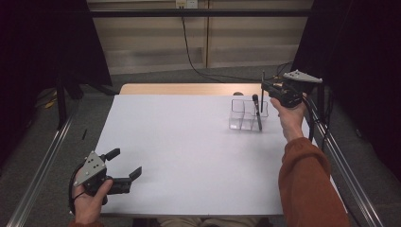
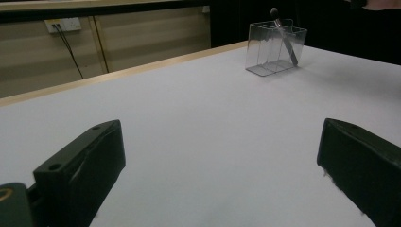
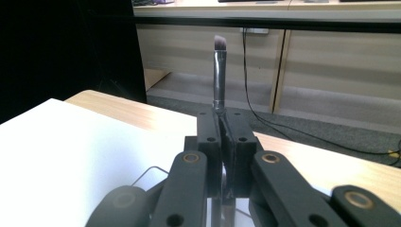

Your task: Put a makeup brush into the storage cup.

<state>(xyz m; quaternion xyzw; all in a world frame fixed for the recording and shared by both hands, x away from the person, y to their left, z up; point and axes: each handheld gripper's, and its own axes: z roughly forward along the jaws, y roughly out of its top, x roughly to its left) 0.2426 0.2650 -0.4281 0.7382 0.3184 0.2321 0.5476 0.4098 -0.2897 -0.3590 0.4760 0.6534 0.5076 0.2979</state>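
- Two brushes are in play: one brush [image 3: 219, 75] stands upright in the right gripper [image 3: 222, 142], bristles up, above the far right of the table [image 1: 189, 156]; a second brush [image 1: 257, 111] leans in a clear holder [image 1: 246, 115].
- The right gripper's jaws are pressed together on the brush's handle, low down, with the ferrule and angled tip well above them.
- In the high view that gripper [image 1: 274, 90] hangs just beyond and above the holder, so the brush seems bound for one of its compartments.
- The left gripper [image 1: 124, 165] rests at the near left edge, jaws spread wide and empty, well apart from the holder [image 2: 275, 47].
- The brush looks light, thin and stiff; its glossy handle may slip or swivel between flat pads, so a firm grip on the handle suits it, never on the soft bristles.
- The holder looks light and may tip or slide if the brush knocks its rim.
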